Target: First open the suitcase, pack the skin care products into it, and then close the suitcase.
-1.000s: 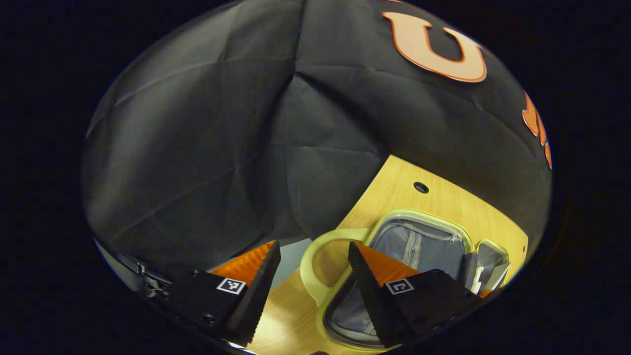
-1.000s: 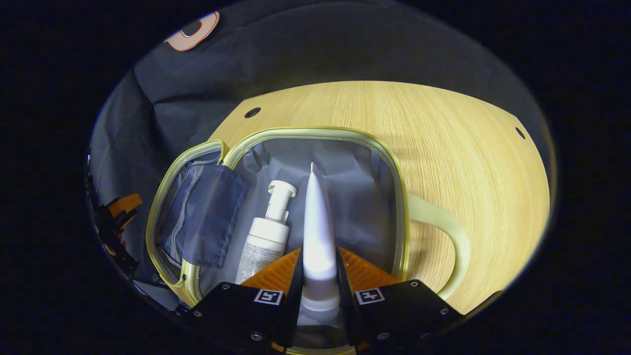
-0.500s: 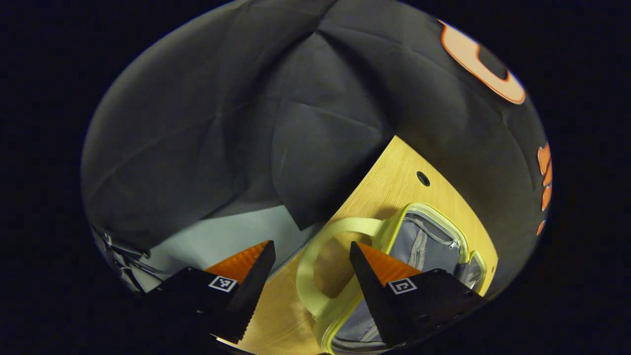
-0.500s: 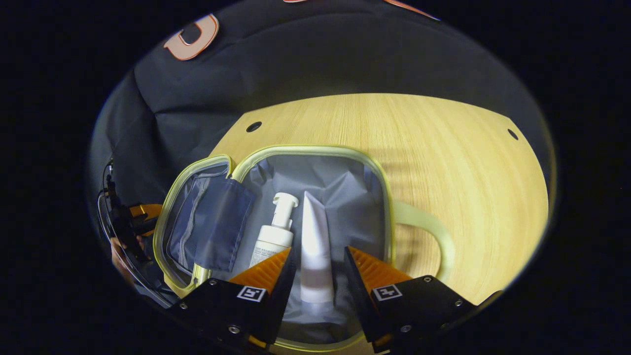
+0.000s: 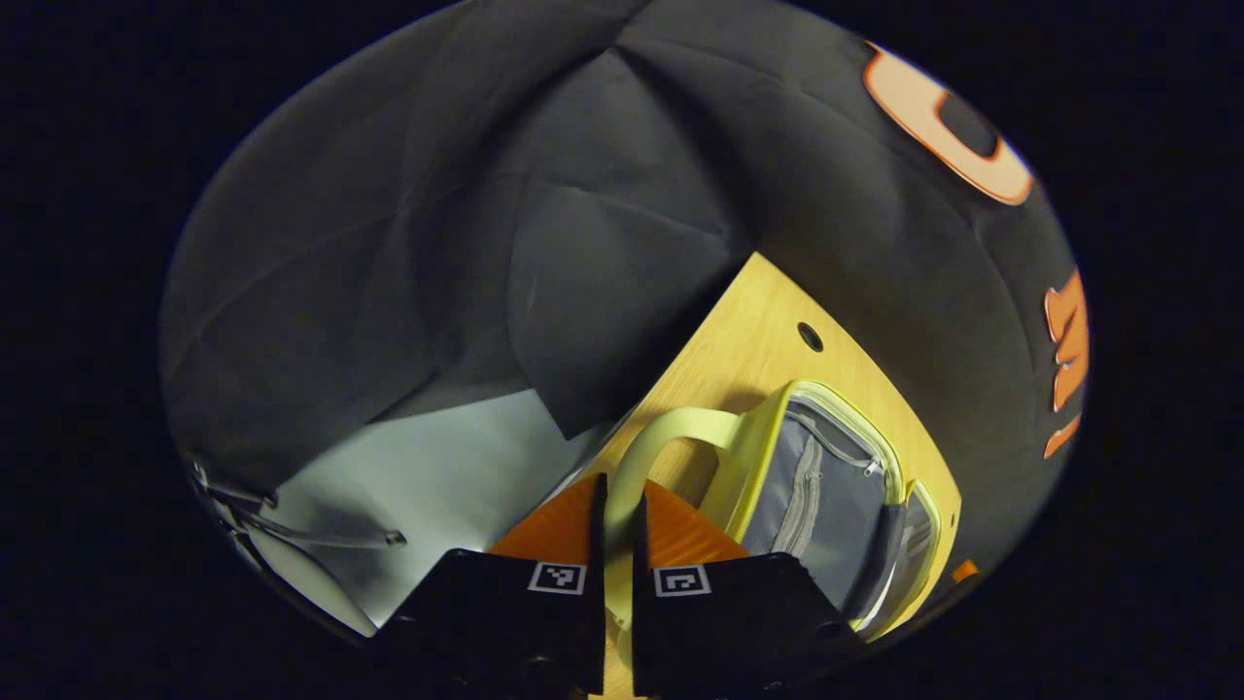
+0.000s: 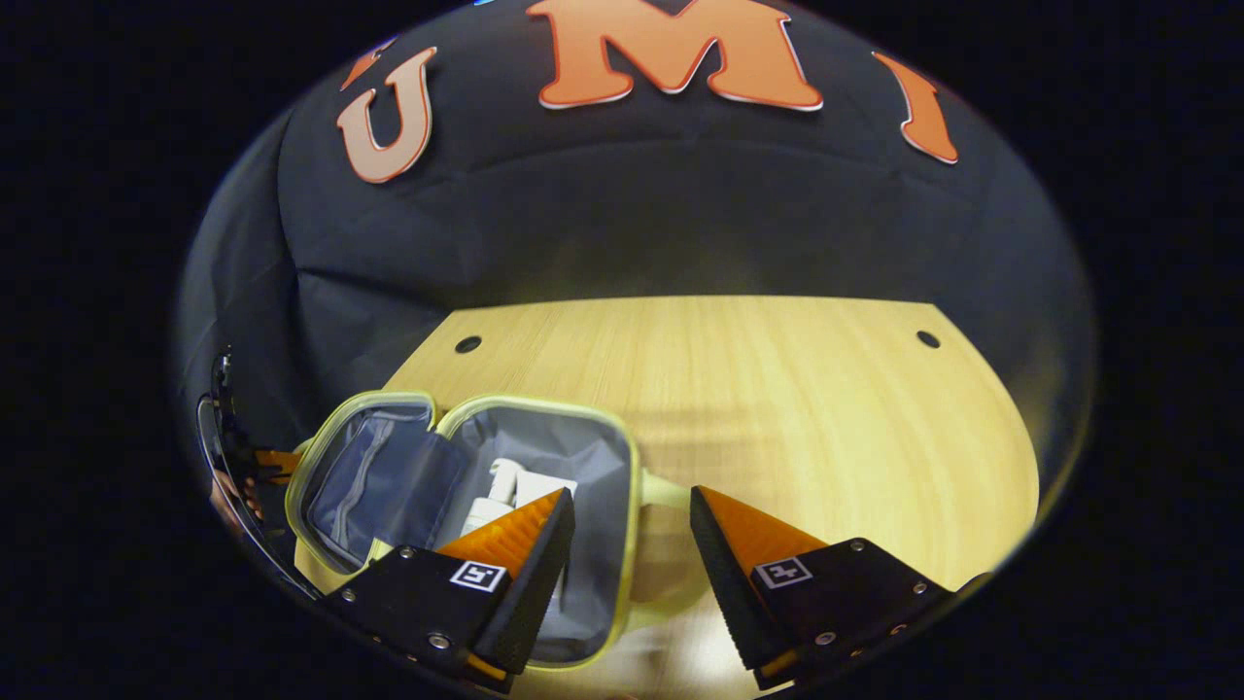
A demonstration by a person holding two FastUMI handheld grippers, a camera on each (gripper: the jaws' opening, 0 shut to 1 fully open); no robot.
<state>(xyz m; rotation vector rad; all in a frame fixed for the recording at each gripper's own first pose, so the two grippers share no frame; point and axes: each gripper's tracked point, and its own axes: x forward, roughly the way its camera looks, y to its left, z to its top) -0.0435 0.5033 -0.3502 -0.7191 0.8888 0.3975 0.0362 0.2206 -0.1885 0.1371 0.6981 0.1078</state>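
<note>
The small yellow-green suitcase [image 6: 530, 401] lies open on the wooden table [image 6: 777, 389], its grey lining showing. A white pump bottle [image 6: 498, 481] and a white tube [image 6: 546, 483] lie inside the right half. My right gripper [image 6: 630, 498] hovers open above that half's edge and its handle [image 6: 666, 491], holding nothing. In the left gripper view, my left gripper [image 5: 617, 491] is shut on the pale handle loop [image 5: 671, 428] of the half with the zip pocket [image 5: 826, 486]. That gripper [image 6: 255, 465] also shows at the far left of the right gripper view, beside the pocket half [image 6: 364, 476].
The table's corner [image 5: 758, 321] lies near the suitcase, with grey floor [image 5: 437, 467] below it. Round holes [image 6: 467, 344] mark the table's back corners. Bare wood stretches to the right of the suitcase [image 6: 855, 437]. Black cloth wall stands behind.
My right gripper opened, left the white tube in the suitcase and drew up and back. My left gripper moved onto the handle loop and shut on it.
</note>
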